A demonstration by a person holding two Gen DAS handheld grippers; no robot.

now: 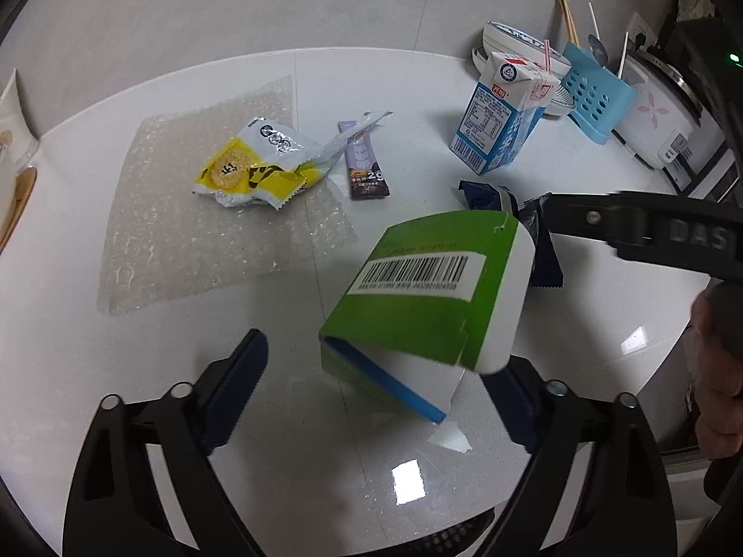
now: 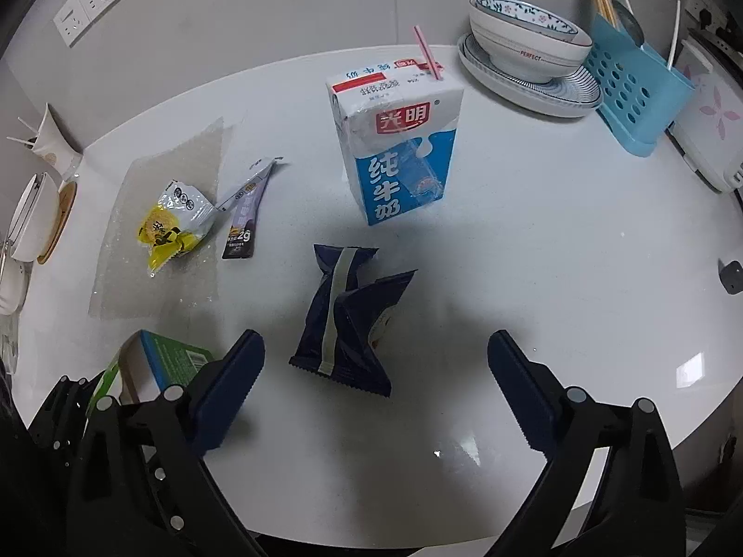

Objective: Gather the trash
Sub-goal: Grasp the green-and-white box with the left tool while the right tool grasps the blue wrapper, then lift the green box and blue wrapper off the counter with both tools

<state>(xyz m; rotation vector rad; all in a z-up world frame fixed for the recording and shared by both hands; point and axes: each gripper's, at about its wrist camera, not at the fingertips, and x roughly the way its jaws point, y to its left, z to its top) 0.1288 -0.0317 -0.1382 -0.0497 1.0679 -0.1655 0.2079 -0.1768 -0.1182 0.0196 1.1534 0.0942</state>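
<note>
Only the left wrist view shows the green box's (image 1: 427, 288) barcode.

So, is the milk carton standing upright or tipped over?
Upright: the milk carton stands on its base on the table, straw sticking out of the top.
</note>
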